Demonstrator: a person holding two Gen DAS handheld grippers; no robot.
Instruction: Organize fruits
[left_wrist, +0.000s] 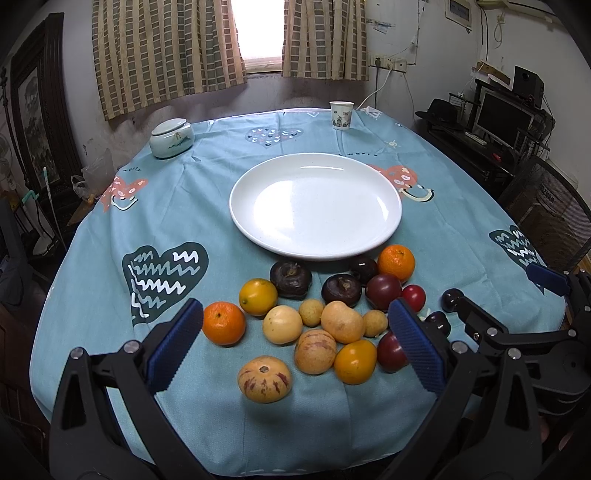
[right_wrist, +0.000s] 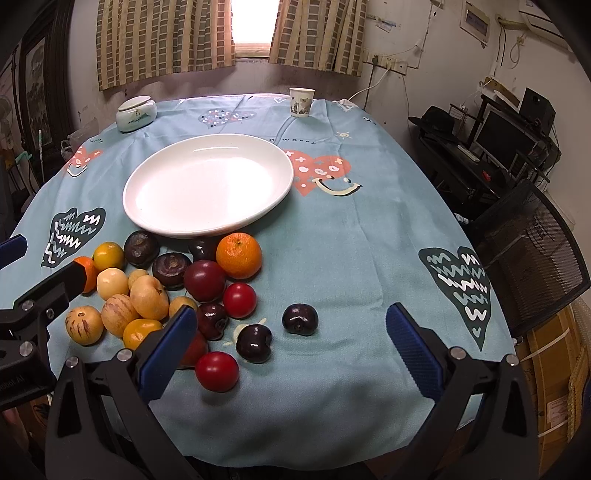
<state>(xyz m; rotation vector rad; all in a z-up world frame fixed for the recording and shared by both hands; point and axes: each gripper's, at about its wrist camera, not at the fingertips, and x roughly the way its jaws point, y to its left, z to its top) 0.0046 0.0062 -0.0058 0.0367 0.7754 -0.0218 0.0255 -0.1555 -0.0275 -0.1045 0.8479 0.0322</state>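
Glossy white, the round plate (left_wrist: 316, 206) sits bare beyond heaped smooth fruits (left_wrist: 317, 314); both ribbed-padded grippers, left gripper (left_wrist: 295, 347) and right gripper (right_wrist: 291, 350), gape wide, empty.

Both wrist views toward shared plate (left_wrist: 315, 206)

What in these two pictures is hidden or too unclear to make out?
- Reddish fruit, right wrist view: mostly behind the right claw's blue pad.
- Orange at far left, right wrist view: half covered by the left claw's arm.
- Dark cherry, left wrist view: partly behind the left claw's pad.
- Paper cup print: too small to read in either view.
- Lidded jar: contents hidden by its lid.
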